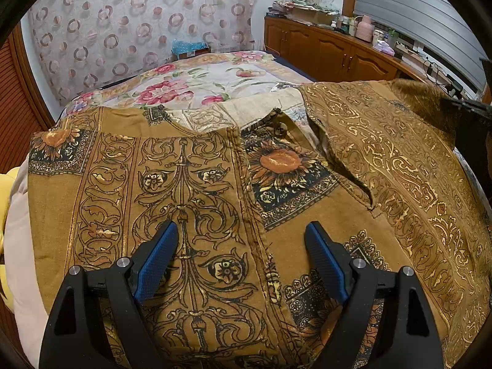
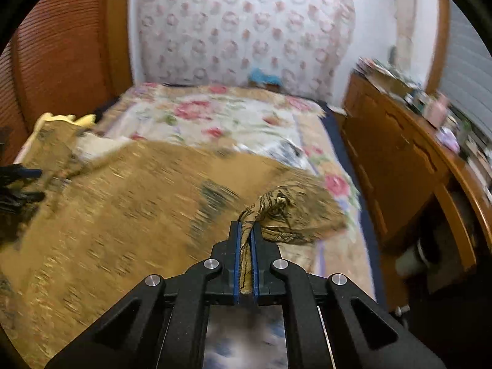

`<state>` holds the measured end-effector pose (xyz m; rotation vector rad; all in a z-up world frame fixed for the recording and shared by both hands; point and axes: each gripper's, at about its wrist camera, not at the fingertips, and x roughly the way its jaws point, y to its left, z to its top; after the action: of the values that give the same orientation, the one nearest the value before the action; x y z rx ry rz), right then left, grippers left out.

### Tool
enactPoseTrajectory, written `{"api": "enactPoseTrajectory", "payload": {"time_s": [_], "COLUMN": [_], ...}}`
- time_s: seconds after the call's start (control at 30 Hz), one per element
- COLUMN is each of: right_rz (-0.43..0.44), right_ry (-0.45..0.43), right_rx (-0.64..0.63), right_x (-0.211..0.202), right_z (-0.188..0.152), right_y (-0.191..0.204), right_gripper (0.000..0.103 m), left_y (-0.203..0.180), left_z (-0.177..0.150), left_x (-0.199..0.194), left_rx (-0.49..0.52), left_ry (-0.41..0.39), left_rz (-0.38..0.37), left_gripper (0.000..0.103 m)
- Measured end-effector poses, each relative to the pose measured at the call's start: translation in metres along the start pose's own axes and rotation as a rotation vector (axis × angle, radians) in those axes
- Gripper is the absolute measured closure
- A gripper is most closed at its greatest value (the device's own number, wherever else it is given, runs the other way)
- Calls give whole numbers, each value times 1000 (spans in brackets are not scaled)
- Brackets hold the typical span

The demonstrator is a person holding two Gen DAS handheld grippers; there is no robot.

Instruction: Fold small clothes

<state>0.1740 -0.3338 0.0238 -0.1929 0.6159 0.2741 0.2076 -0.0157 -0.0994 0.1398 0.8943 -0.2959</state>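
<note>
A brown shirt with gold scrollwork and sunflower panels lies spread over the bed, its button placket running up the middle. My left gripper hovers low over the shirt's front, open, its blue pads wide apart with nothing pinched between them. In the right wrist view the same shirt is blurred. My right gripper is shut on a bunched edge of the cloth, which is lifted off the bed into a small peak. The left gripper's dark fingers show at that view's left edge.
A floral bedsheet covers the bed beyond the shirt. A wooden cabinet loaded with clutter runs along the right side. A yellow item lies at the bed's left, and a patterned curtain hangs behind.
</note>
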Motion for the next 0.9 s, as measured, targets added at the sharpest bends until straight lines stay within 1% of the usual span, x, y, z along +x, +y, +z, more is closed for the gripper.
{"api": "enactPoseTrajectory", "payload": {"time_s": [0.1,0.17,0.27,0.33,0.4,0.43,0.53,0.57,0.6,0.63,0.67,0.7,0.77,0.83,0.9], "right_rz": [62,118,188,218,219,206,199,201,204,209,210,207,190,148,102], "right_ry": [-20,-16,20,53,72,76,86,84,80,72,60,48,12,-20,-31], "right_rx": [-40,-60,-88,-96,-98,-95,-88,-88,-87,-85,-85,-86,-84,-75,-62], "right_x": [0,5,17,26,33,36,39,40,38,35,31,29,20,11,8], "right_z": [5,5,-5,-13,-20,-24,-27,-24,-17,-16,-14,-7,-1,3,5], "right_y": [24,39,62,71,72,72,69,69,72,72,74,78,75,67,58], "right_gripper": [97,97,97,97,97,97,93,88,78,72,61,55,50,49,49], "left_y": [0,0,0,0,0,0,0,0,0,0,0,0,0,0,0], "left_z": [0,0,0,0,0,0,0,0,0,0,0,0,0,0,0], "left_x": [0,0,0,0,0,0,0,0,0,0,0,0,0,0,0], "left_rx": [0,0,0,0,0,0,0,0,0,0,0,0,0,0,0], "left_ry": [0,0,0,0,0,0,0,0,0,0,0,0,0,0,1], "left_rz": [0,0,0,0,0,0,0,0,0,0,0,0,0,0,0], "left_gripper": [18,18,18,18,18,18,18,18,18,18,18,18,18,18,18]}}
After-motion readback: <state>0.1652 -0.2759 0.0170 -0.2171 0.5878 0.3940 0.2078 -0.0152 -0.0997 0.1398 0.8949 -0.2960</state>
